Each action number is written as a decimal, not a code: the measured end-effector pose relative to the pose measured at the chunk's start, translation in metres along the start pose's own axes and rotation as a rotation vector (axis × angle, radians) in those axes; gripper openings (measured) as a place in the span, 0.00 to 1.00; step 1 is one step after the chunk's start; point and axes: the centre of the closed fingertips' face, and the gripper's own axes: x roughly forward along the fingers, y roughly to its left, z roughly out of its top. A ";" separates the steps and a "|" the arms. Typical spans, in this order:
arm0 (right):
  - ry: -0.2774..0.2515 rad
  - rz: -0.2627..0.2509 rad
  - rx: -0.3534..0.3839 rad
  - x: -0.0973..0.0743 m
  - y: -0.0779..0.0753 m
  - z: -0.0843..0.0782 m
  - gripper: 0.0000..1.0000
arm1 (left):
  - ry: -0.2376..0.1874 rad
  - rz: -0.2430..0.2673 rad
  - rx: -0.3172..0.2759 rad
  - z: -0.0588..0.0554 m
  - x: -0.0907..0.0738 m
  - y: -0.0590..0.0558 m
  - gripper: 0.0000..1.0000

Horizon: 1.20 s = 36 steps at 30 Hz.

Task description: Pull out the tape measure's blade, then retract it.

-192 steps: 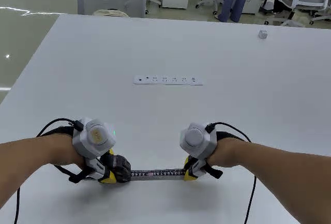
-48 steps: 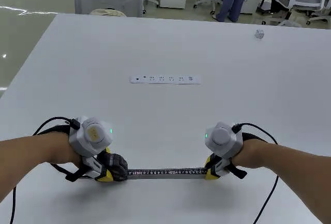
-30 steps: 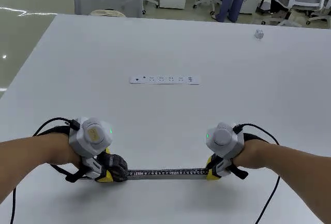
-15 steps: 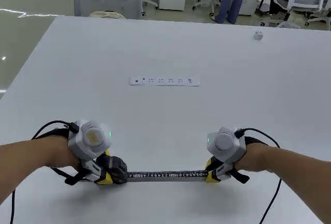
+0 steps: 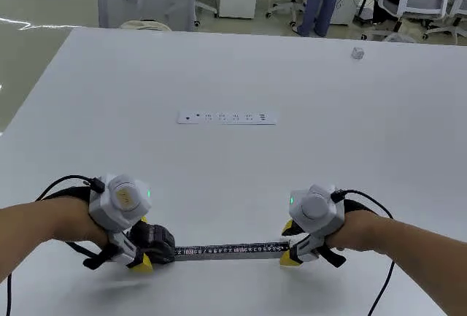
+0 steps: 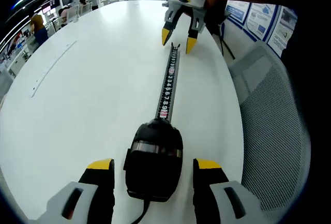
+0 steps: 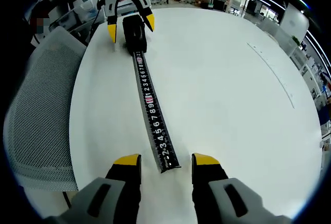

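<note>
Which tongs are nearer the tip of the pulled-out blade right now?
Right. The right tongs straddle the blade tip, jaws open on either side. The left tongs are at the blade's far end, around the tape measure case.

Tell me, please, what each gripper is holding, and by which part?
Nothing, it seems: the left gripper straddles the case with gaps on both sides, and the blade tip lies free inside the open right gripper.

low in the frame we see the left gripper (image 5: 144,244) with its jaws around the black tape measure (image 5: 156,241). right of centre, the right gripper (image 5: 287,244) has its jaws apart around the tip of the blade (image 5: 230,249). the blade lies flat on the white table (image 5: 233,177). a power strip (image 5: 227,117) lies mid-frame.
</note>
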 end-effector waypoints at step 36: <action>-0.262 -0.197 0.383 -0.057 0.028 -0.036 0.74 | -0.393 0.253 -0.482 -0.063 -0.090 -0.012 0.84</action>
